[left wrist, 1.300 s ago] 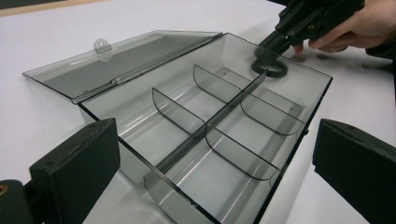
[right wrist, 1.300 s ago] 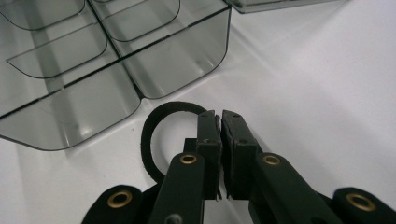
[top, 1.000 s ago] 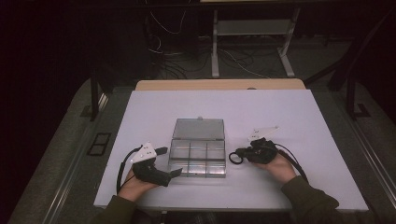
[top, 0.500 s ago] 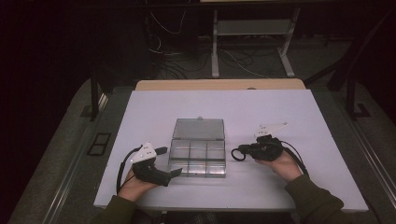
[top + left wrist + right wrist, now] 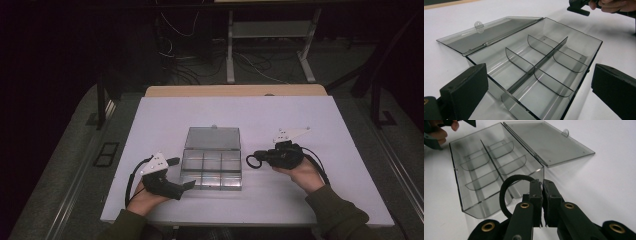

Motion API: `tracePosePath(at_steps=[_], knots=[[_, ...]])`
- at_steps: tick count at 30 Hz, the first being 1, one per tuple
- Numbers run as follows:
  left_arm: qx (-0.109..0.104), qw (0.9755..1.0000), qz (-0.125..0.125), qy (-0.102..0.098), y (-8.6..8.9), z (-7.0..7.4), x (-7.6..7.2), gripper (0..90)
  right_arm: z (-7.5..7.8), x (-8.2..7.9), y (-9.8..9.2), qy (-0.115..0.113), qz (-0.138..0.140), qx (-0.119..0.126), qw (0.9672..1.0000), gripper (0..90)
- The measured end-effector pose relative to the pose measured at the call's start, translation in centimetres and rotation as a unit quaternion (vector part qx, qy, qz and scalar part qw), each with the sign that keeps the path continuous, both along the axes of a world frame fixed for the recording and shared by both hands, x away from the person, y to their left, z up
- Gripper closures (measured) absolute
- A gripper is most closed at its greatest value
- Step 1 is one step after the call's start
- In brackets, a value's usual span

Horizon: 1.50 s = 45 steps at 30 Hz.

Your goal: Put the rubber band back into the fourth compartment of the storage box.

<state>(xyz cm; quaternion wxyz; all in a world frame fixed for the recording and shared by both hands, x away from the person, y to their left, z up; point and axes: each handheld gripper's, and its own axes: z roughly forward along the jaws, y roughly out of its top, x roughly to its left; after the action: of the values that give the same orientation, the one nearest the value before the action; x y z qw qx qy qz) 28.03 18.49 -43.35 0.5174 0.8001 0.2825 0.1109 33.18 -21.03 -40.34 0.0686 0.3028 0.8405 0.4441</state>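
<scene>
I see the clear smoky plastic compartment box at the centre of the white table, its lid folded flat open behind it. 6 compartments are visible, all bare. I read no brand, label or writing on it. My right gripper sits just right of the box, jaws pinched together on a black rubber loop. My left gripper rests at the box's near-left corner, jaws spread wide, holding nothing.

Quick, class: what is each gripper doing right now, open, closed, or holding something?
Left gripper: open, empty, jaws either side of the clear box.
Right gripper: shut on a black loop.
</scene>
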Motion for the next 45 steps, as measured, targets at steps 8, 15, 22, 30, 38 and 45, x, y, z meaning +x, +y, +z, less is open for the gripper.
tracePosePath(at_steps=[8, 15, 22, 30, 38, 45], knots=[[0.0, 1.0, 0.001, 0.0, 0.0, 0.0, 0.0, 0.0, 0.5, 0.2, 0.9, -0.004, 0.01, 0.003, 0.9999, 84.7], [0.0, 1.0, 0.0, -0.001, 0.0, 0.0, 0.0, 0.0, 0.7, 0.3, 1.8, -0.004, 0.02, 0.004, 0.9998, 84.6], [0.001, 1.0, 0.0, -0.002, -0.1, 0.0, 0.0, 0.0, 1.0, 0.5, 3.0, -0.005, 0.034, 0.007, 0.9994, 84.7], [0.001, 1.0, -0.004, -0.002, -0.2, 0.0, 0.0, 0.0, 1.0, 0.6, 4.3, -0.004, 0.045, 0.008, 0.9989, 84.6], [-0.002, 1.0, -0.007, 0.0, -0.2, 0.0, 0.0, 0.0, 0.6, 0.9, 5.6, 0.002, 0.059, 0.008, 0.9982, 84.6], [-0.002, 1.0, -0.007, 0.0, -0.1, 0.0, 0.1, 0.0, 0.5, 1.1, 6.9, 0.005, 0.071, 0.008, 0.9975, 84.7]])
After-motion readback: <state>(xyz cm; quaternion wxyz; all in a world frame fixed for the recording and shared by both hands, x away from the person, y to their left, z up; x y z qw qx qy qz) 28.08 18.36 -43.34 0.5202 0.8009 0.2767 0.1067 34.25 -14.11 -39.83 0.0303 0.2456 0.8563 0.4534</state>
